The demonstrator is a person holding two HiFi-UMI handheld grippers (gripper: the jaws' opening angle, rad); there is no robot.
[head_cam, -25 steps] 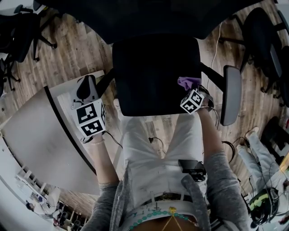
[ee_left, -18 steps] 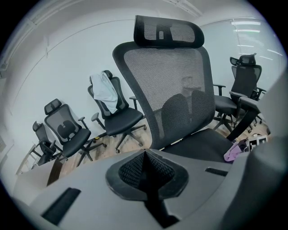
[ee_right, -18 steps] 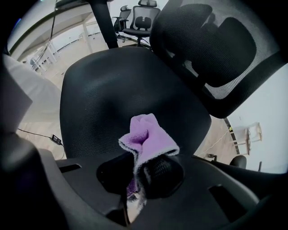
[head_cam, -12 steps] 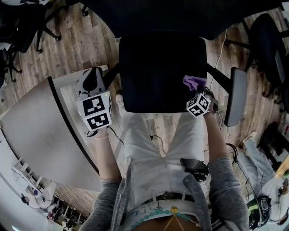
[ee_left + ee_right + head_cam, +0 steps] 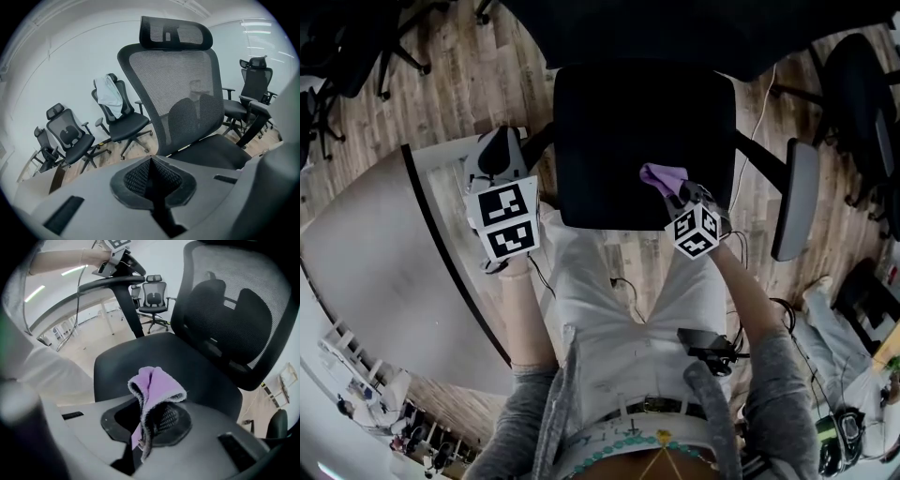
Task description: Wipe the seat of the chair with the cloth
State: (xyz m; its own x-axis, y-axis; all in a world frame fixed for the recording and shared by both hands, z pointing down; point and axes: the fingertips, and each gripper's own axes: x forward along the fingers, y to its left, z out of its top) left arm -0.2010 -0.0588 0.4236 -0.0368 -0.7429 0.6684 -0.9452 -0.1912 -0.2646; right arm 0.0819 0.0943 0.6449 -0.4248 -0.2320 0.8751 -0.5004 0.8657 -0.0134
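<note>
I see the cloth (image 5: 154, 390), lilac terry with a darker fringed edge, folded over and pinched upright between the jaws of my right gripper (image 5: 143, 427). In the head view it sits over the front right part of the seat (image 5: 628, 122); I can't tell whether it touches. The seat is black, padded, squarish with rounded corners, and level.
</note>
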